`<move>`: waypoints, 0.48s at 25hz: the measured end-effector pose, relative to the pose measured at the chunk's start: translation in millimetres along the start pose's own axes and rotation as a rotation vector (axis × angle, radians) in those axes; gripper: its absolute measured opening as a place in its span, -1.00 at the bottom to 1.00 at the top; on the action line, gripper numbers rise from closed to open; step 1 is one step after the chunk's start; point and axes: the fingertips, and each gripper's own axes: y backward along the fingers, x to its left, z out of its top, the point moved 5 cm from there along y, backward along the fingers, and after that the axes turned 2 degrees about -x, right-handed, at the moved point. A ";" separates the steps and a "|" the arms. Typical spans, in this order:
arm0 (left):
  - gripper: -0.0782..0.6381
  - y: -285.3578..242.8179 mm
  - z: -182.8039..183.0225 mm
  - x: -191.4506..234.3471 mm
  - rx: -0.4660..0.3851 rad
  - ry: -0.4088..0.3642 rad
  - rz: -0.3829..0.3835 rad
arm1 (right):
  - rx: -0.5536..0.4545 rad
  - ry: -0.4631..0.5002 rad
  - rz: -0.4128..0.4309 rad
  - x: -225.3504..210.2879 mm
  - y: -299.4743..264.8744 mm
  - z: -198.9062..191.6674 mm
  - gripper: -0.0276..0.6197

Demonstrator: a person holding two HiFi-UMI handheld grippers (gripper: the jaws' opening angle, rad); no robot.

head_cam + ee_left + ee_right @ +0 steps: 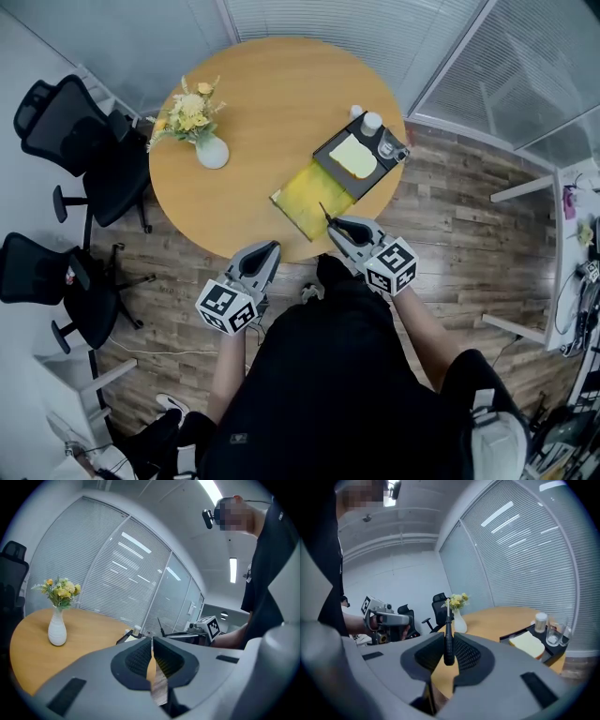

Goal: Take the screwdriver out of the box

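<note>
A screwdriver (448, 648) is shown pinched upright between the fingers (465, 654) of the right gripper (448, 637). Its black handle is clamped by the ribbed pads, and its thin shaft stands above them. In the head view the tool is held in the air over the near edge of the round wooden worktop (262, 89). It is outside the yellow box (314, 192), just beside that box's near end.

The box is laid flat on the worktop, with its far end against a black tray (328, 150). On the tray are seen a pale yellow slab (354, 156), a white-capped cup (372, 122) and a clear glass (386, 145).

The left gripper (272, 247) is held to the left of the right one, at the worktop's near rim and apart from the box. Its fingers (140, 660) are pressed together, and nothing is caught between them.

A white vase (212, 152) of yellow flowers is set on the worktop's left side, well apart from the tray. 2 black office chairs (75, 131) are parked on the wooden floor (450, 225) at the left.
</note>
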 end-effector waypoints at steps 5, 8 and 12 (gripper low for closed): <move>-0.76 2.1 -4.3 -4.3 -0.005 0.008 -0.014 | -0.052 -0.035 0.080 25.7 12.8 11.3 -0.74; -0.76 1.5 -6.7 -6.8 -0.004 0.007 -0.026 | -0.074 -0.035 0.106 33.2 18.2 9.5 -0.74; -0.76 5.3 -9.9 -13.7 0.003 0.001 -0.039 | -0.107 -0.042 0.110 38.0 27.2 2.8 -0.74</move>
